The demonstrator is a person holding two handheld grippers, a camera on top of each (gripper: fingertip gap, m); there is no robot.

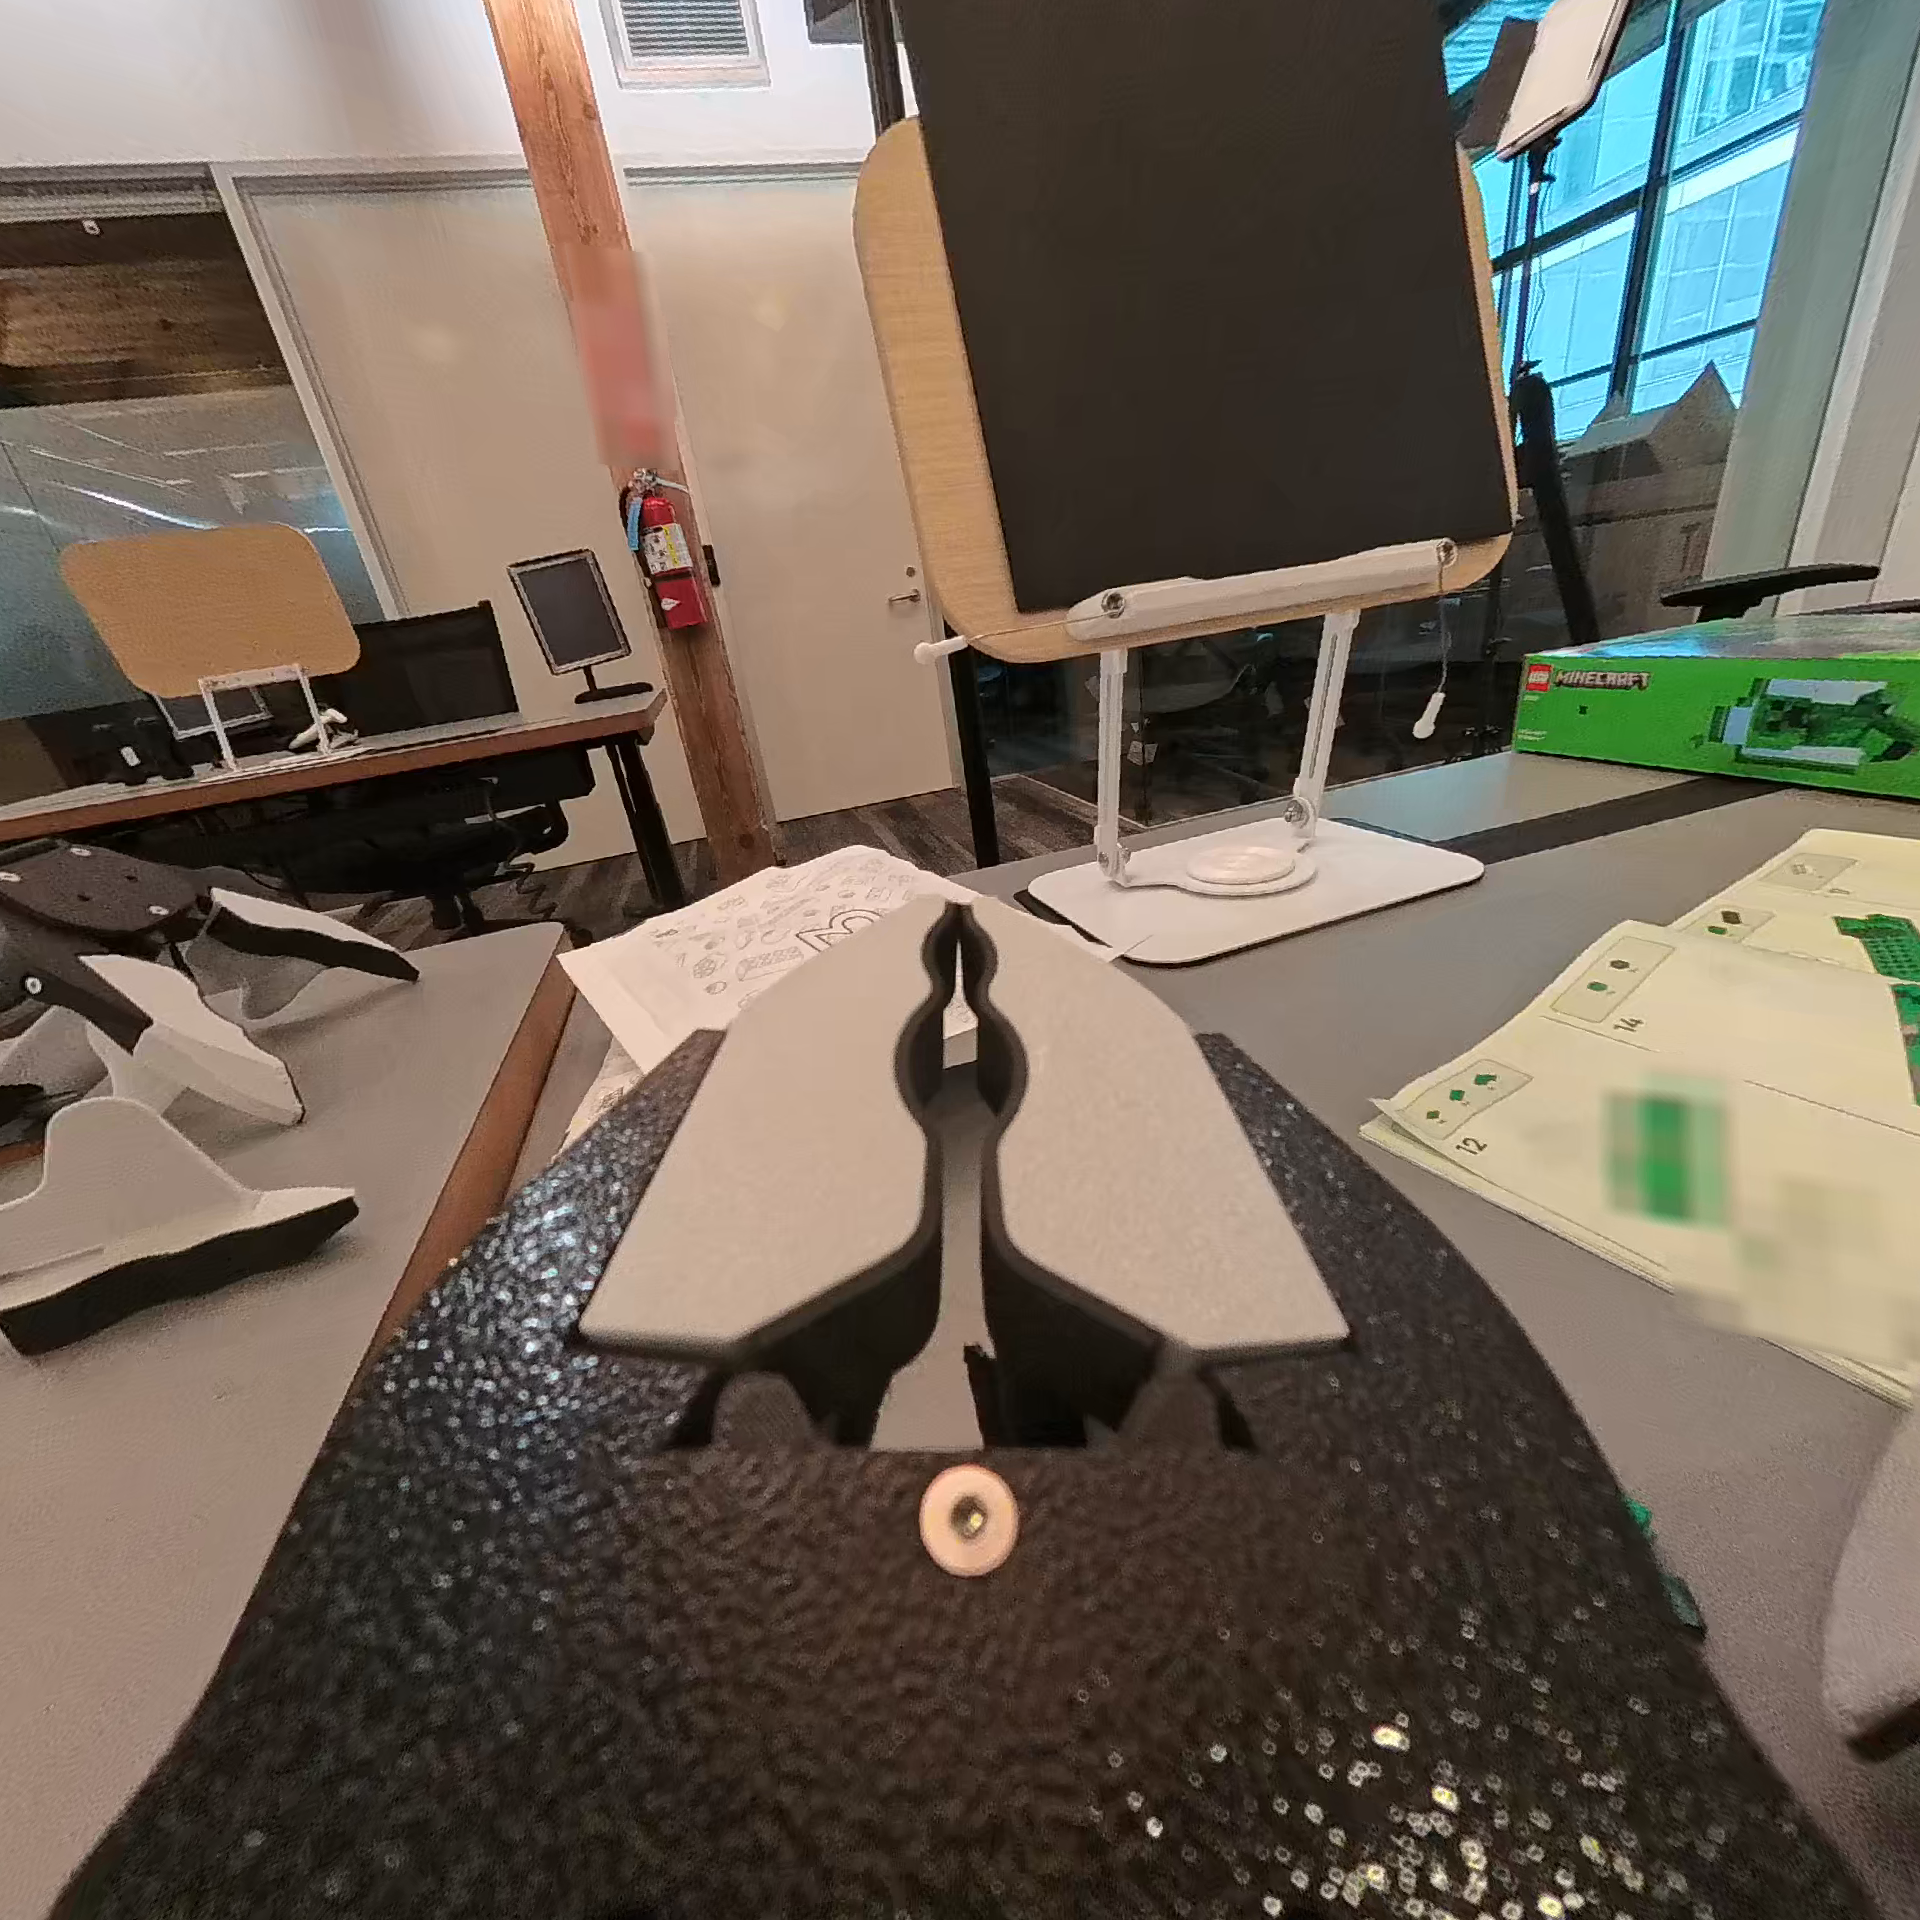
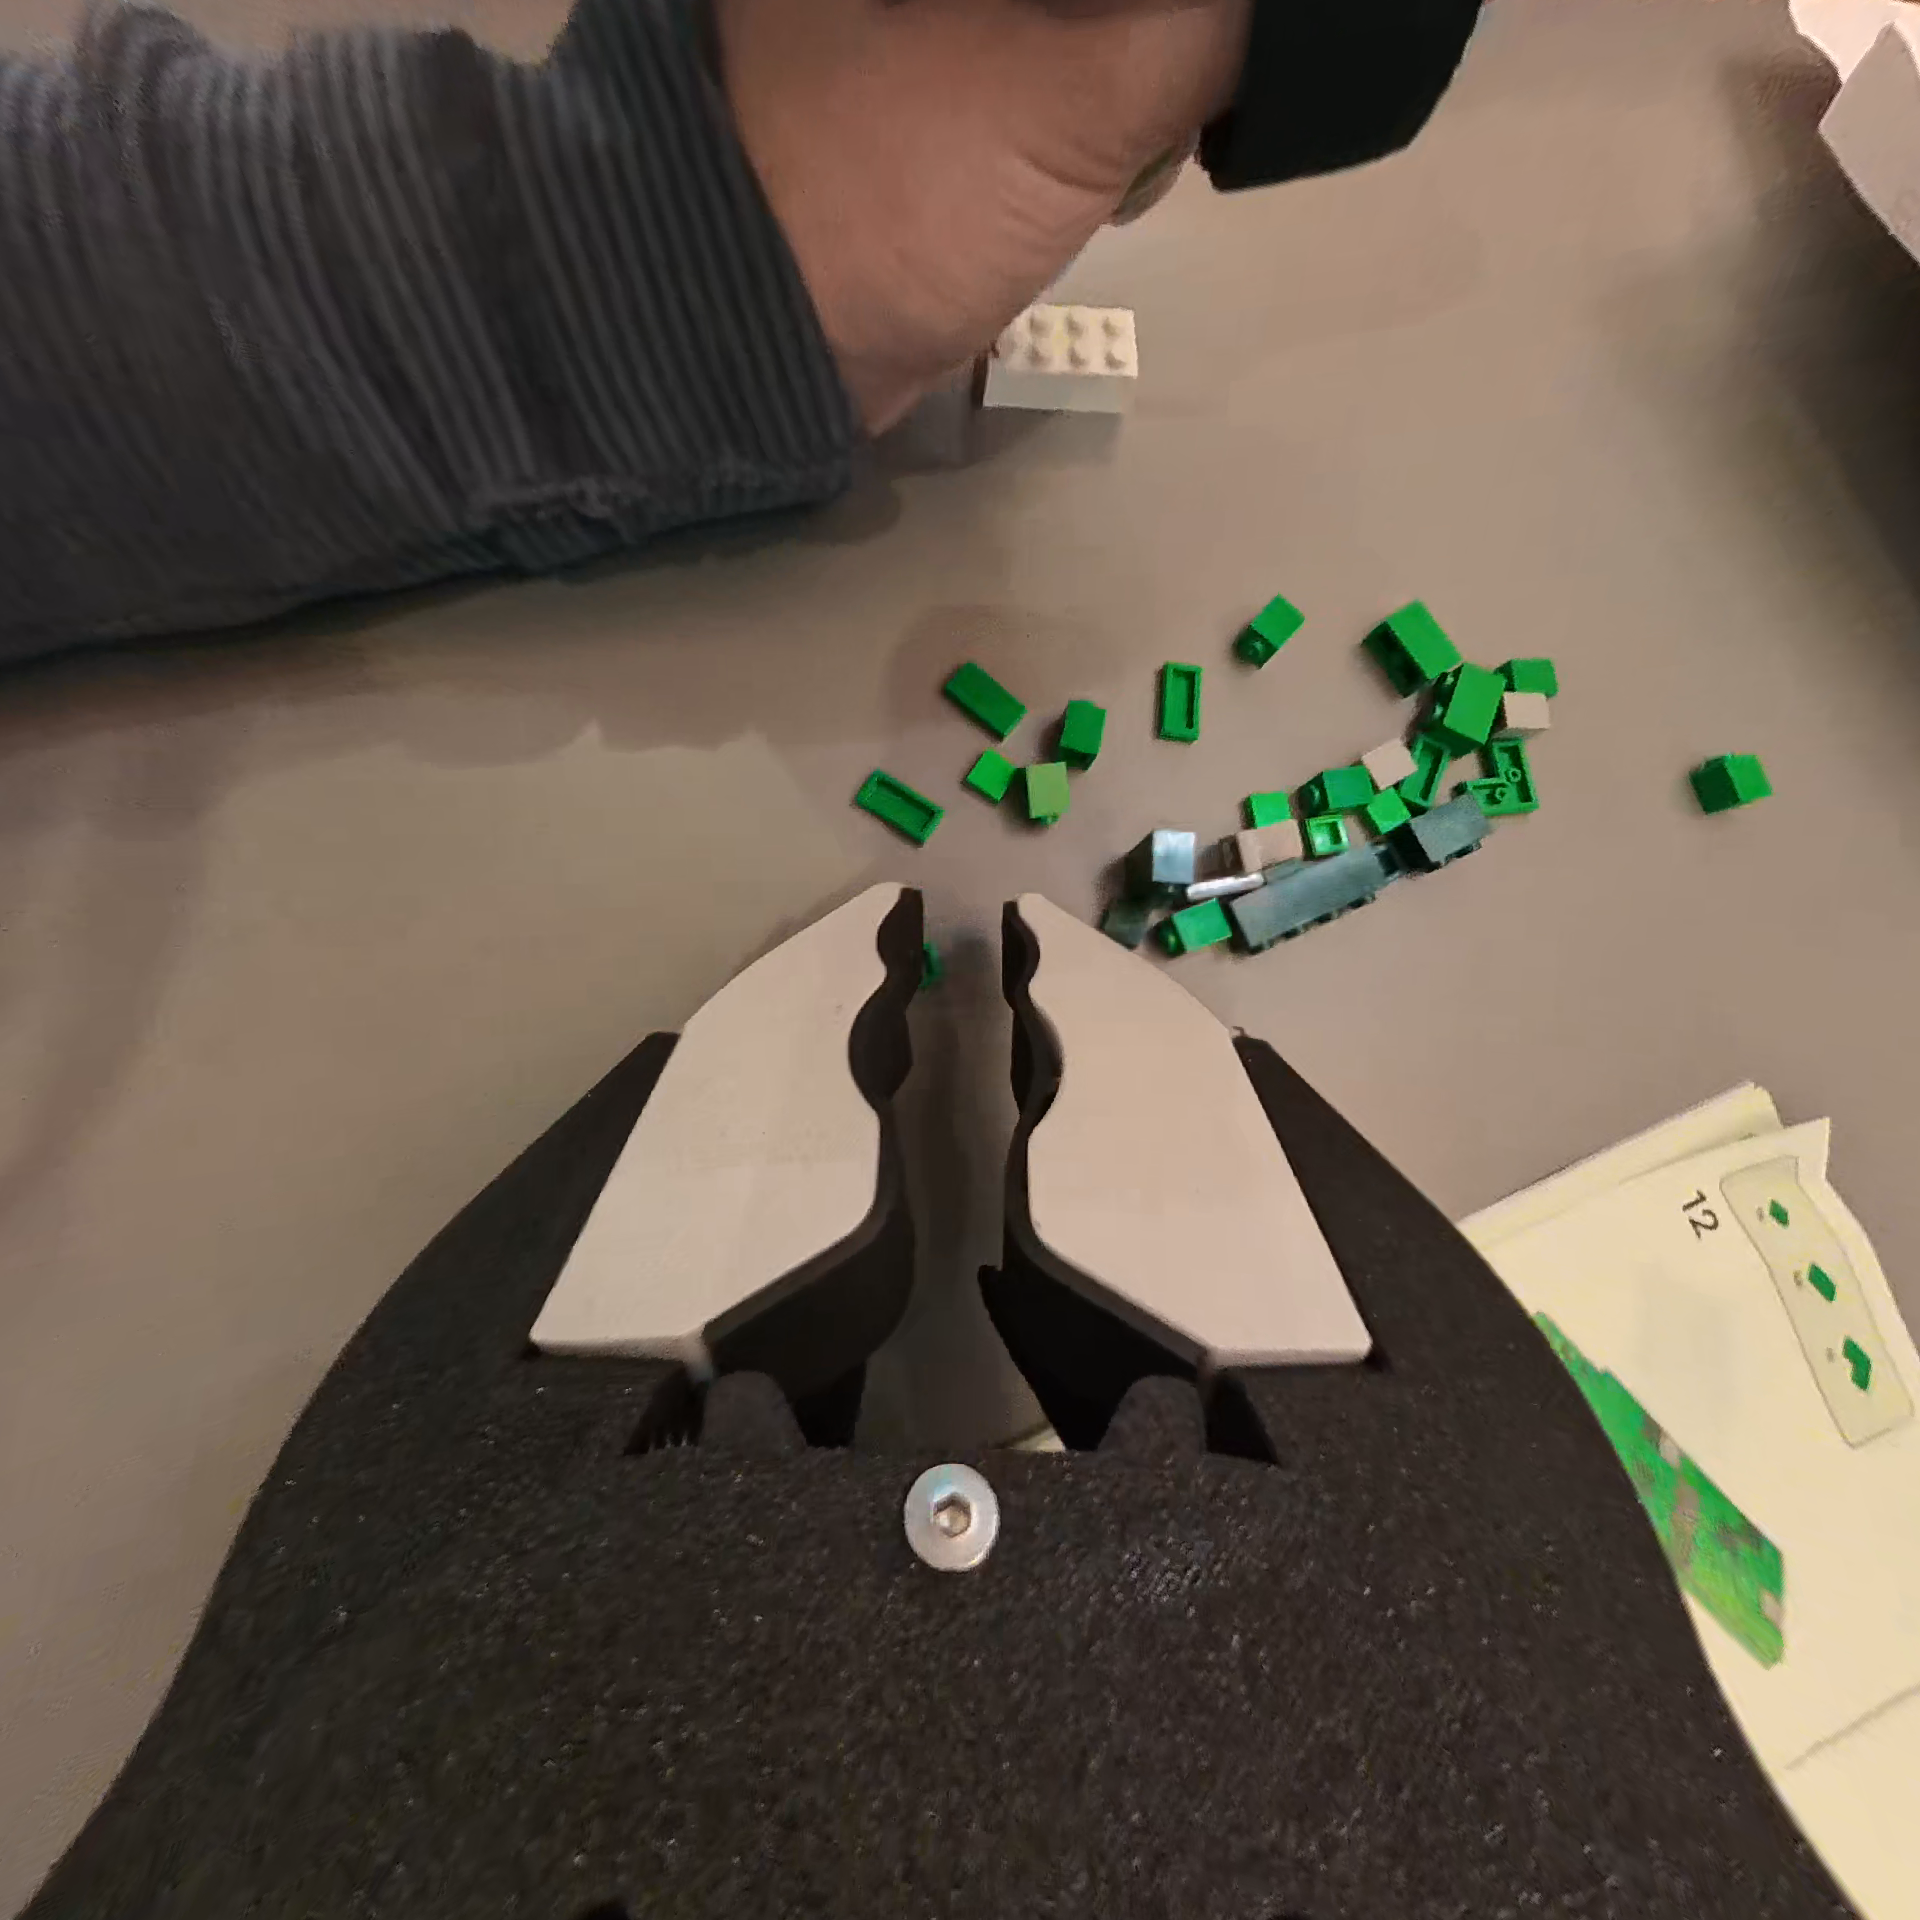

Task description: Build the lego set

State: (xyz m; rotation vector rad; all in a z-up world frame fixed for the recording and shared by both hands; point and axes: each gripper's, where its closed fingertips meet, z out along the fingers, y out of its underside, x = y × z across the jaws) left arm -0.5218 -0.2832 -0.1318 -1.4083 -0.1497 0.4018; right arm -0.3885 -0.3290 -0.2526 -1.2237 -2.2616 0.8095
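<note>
Right gripper: jaws part open, a narrow gap between the tips, nothing clamped. It hangs over the grey table, tips pointing down at it. A small green piece shows just inside the left tip; whether it touches the finger cannot be told.

Left gripper: tips closed or nearly so, only a slit between them; a pale sliver shows in the slit, and whether it is held or just paper behind cannot be told. This gripper is raised, facing across the table toward a tablet stand at the far edge.

Loose bricks: green, dark green and grey, scattered on the table just beyond the right gripper's tips and to their right. One white brick sits apart, farther off, beside the hand and ribbed sleeve.

Booklet: open, lying toward the table's right edge, also seen near the right gripper's body. Green box at the far right corner. White paper bag at the left edge, ahead of the left gripper.
</note>
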